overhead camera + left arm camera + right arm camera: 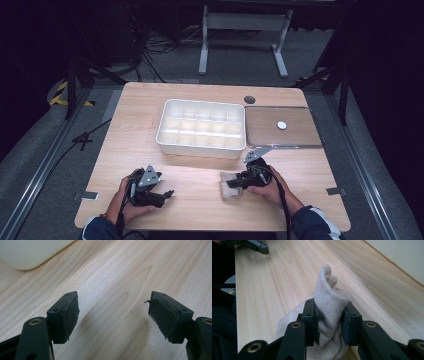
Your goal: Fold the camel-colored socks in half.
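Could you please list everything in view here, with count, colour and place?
cloth: one, beige, bunched on the near table, right of centre, pinched by the right gripper
tray: one, white, divided into compartments, mid table
board: one, brown with metal rim, right of the tray
disc: one, white, on the board
table: one, light wood
frame: one, white, on the floor behind the table
left gripper: one, black, near left, fingers apart over bare wood
right gripper: one, black, closed on the cloth
hands: two, at the near edge, dark sleeves
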Tool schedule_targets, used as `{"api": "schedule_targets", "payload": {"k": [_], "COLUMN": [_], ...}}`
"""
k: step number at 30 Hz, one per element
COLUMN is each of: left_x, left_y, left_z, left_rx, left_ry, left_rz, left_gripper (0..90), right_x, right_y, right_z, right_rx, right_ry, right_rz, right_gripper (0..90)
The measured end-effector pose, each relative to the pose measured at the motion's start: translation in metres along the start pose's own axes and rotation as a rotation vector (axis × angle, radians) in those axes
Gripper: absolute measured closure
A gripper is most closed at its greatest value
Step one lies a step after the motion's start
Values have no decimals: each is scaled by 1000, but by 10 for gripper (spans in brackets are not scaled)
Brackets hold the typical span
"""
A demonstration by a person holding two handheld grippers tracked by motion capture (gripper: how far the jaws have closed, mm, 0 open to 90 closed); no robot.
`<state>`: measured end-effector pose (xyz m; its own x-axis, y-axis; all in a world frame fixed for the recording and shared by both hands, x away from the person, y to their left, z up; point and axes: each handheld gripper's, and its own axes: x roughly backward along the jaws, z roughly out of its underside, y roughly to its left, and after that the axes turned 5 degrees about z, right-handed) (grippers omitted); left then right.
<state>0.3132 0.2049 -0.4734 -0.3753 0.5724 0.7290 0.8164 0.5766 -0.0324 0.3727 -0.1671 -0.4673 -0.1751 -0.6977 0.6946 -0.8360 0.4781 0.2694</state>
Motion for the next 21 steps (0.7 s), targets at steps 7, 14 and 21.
{"api": "schedule_targets", "payload": {"k": [7, 14, 21], "left_x": [-11, -15, -15], "left_y": [2, 6, 7], "left_z": [-3, -3, -3], "left_rx": [8, 34, 47], "left_ry": [10, -11, -12], "left_rz": [7, 17, 17], "left_gripper": [192, 153, 153], "right_x": [12, 27, 40], "right_y": [7, 6, 5], "right_z": [0, 1, 3], "right_rx": [56, 84, 88], "right_ry": [-36, -77, -115], "right_rz": [63, 147, 197], "right_gripper": [698, 698, 697]}}
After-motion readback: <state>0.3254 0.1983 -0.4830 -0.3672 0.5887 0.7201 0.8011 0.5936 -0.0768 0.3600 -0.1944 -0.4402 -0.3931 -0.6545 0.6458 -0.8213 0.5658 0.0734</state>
